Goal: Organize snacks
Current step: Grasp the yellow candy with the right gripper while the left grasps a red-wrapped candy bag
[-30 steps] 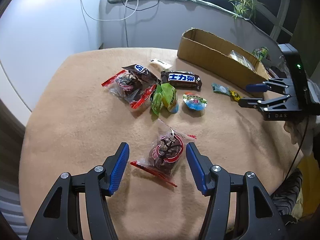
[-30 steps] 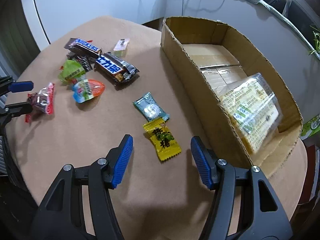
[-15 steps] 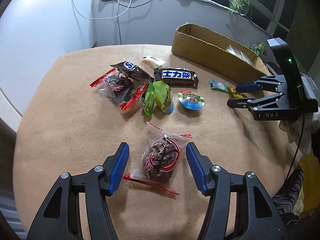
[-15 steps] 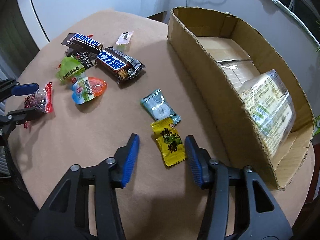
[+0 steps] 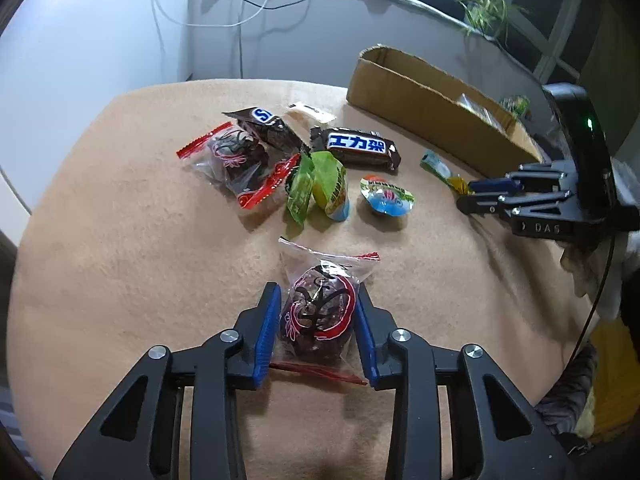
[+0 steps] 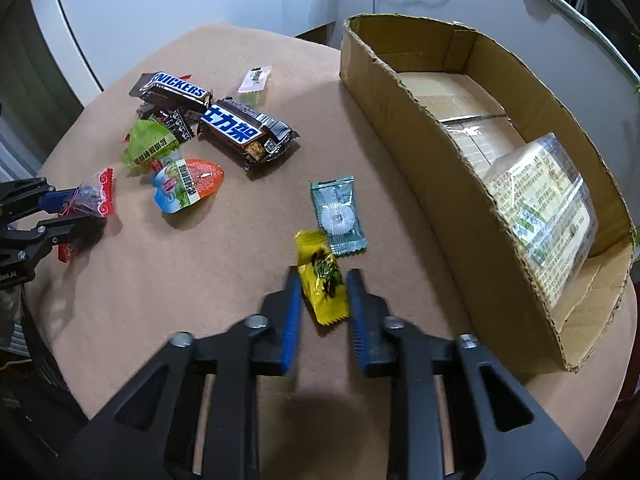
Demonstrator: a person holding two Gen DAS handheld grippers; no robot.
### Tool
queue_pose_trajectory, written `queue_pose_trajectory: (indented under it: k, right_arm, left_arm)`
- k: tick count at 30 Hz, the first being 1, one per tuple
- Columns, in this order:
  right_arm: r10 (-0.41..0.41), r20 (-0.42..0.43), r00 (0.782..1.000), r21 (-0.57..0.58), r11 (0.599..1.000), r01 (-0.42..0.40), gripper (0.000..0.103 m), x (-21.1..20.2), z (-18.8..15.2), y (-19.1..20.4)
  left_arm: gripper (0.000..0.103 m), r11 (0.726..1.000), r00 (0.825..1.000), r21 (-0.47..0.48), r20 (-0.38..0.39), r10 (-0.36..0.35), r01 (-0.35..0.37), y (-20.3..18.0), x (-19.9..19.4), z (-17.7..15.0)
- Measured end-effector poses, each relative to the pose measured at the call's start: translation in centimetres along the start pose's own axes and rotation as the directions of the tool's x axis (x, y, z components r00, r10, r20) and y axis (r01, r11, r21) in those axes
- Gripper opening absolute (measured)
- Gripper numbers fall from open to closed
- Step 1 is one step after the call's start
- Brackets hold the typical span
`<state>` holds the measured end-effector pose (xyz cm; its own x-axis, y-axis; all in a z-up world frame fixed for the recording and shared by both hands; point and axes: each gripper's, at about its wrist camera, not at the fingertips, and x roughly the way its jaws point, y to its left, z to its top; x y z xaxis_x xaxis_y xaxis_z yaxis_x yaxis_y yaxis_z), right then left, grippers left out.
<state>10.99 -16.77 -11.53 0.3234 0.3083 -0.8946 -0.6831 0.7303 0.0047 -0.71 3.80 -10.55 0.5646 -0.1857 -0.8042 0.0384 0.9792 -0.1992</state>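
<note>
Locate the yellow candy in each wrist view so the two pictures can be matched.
Left wrist view: the yellow candy is a sliver at mid right, at the tips of the right gripper.
Right wrist view: the yellow candy sits at lower centre, between the right gripper fingers.
Shared landmark: the teal candy lies right beside it, with the cardboard box beyond.

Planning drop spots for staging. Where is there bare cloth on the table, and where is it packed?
Bare: the near-left cloth beside the left gripper, and the strip between the Chinese-label Snickers and the cardboard box. Crowded: the far cluster around the green packet, and around the mint candy by the right gripper.
</note>
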Motion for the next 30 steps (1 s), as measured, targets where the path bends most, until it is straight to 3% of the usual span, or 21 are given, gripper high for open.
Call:
queue_pose_trajectory:
  k: [6, 18, 30]
  right_arm:
    - [0.021, 0.018, 1.000, 0.040, 0.999, -0.021, 0.012, -0.8, -0.4, -0.8]
    - [0.067, 0.073, 0.995, 0.095, 0.993, -0.074, 0.011, -3.4, -0.9, -1.8]
    - [0.045, 0.207, 0.977, 0.134, 0.988, -0.074, 0.011, -9.1, 1.7, -4.2]
  left_arm:
    - [0.031, 1.000, 1.000, -0.025, 0.021, -0.006, 0.006, 0.3, -0.5, -0.1]
    - [0.031, 0.999, 0.998, -0.047, 0.067, -0.017, 0.020, 0.3, -2.2, 0.4]
    - [0.030, 0.998, 0.982, 0.006, 0.176, -0.061, 0.061, -2.1, -3.5, 6.5]
